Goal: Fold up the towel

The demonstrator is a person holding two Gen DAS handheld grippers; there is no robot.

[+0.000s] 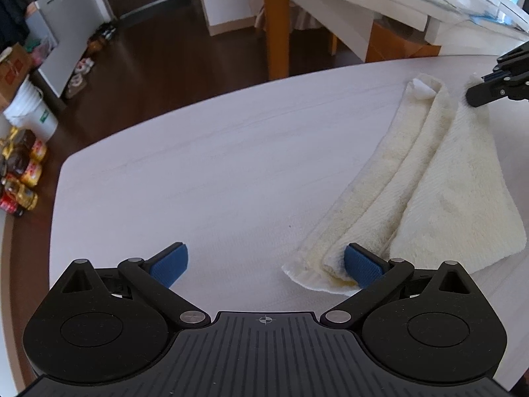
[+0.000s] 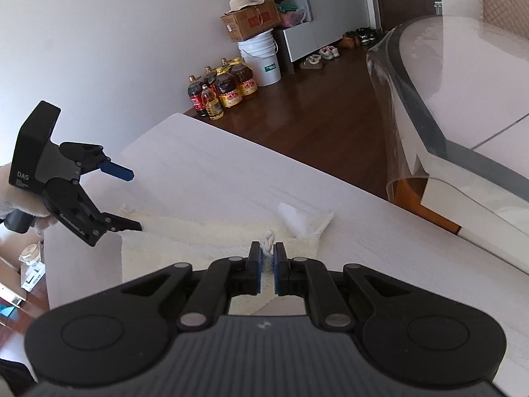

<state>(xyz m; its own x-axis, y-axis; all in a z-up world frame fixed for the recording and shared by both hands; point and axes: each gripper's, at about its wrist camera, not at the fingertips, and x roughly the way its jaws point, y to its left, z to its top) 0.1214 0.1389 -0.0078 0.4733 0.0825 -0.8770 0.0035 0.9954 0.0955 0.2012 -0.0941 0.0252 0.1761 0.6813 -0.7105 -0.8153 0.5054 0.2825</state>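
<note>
Right claw [image 2: 267,269] clamped tight on a bunched corner of the towel [image 2: 185,248], low centre of the right wrist view, a knot of cream cloth poking up between the blue pads [image 2: 258,273]. Left claw [image 1: 266,264] spread wide, bottom centre of the left wrist view, holding nothing; right-hand pad [image 1: 362,264] resting against or just over the near end of the towel [image 1: 413,192], left-hand pad over bare table [image 1: 198,165].

Towel lying on the right side of the left wrist view, partly folded into long overlapping bands, running from lower centre toward the upper right, where the right claw [image 1: 479,94] pinches its far corner.

Probably mid-fold, with one corner taken and the matching near corner not yet gripped. Best done by shifting the open claw rightward so both pads straddle the near edge, closing on all layers at once, then lifting both corners level and together, keeping the cloth taut. Risk of catching only the top layer, leaving the bands skewed.

Bottles [image 2: 224,92], bucket [image 2: 261,59] and a box on the floor, upper centre of the right wrist view.
</note>
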